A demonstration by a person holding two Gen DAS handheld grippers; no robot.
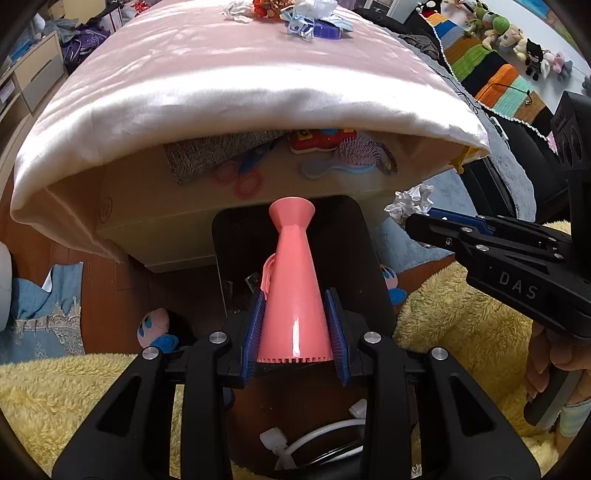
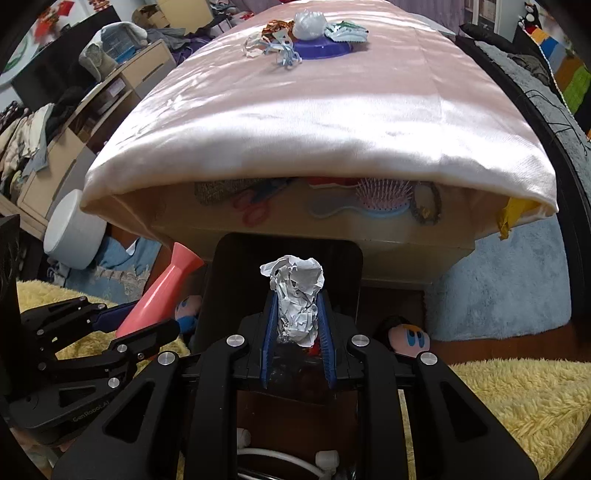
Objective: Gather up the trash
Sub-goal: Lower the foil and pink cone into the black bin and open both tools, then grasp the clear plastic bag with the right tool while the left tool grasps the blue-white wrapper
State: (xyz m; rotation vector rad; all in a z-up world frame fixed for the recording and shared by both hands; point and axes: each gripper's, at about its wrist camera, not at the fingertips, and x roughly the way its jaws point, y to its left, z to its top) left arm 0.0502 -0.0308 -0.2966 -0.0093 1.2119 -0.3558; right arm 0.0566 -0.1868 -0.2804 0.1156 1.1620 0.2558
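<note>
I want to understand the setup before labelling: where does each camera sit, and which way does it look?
Left wrist view: sits on the left claw, looks forward past the pink cone it grips, over the black bin toward the pink-covered table; the right claw and a hand show.
Right wrist view: sits on the right claw, faces the same way, gripping crumpled paper; the left claw shows.
Shared: table, bin, cone, paper, trash pile.
</note>
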